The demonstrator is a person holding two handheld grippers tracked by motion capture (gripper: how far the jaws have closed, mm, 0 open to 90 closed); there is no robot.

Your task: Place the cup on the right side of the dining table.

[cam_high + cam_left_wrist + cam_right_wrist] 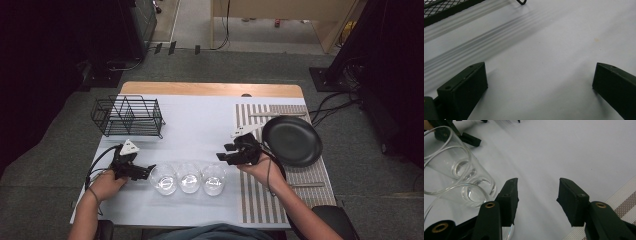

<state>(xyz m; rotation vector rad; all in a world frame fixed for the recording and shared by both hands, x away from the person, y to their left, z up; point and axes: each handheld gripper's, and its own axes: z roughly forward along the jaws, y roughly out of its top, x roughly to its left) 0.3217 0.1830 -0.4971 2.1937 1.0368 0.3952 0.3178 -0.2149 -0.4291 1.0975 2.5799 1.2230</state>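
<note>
High cam overhead; gripper cams low, close; all share table [200, 125].

A wooden table [210, 89] is standing on grey carpet, and a white sheet [200, 125] is covering most of its top. A black wire rack [128, 116] is sitting on the sheet at the far left. Three clear glasses [189, 178] are standing in a row near the front edge, just beside one another. A striped mat [260, 200] is lying along the right side, touching the sheet's edge. A black plate [292, 140] is resting on the mat's far half, and a pale strip [277, 114] is lying behind it.
</note>
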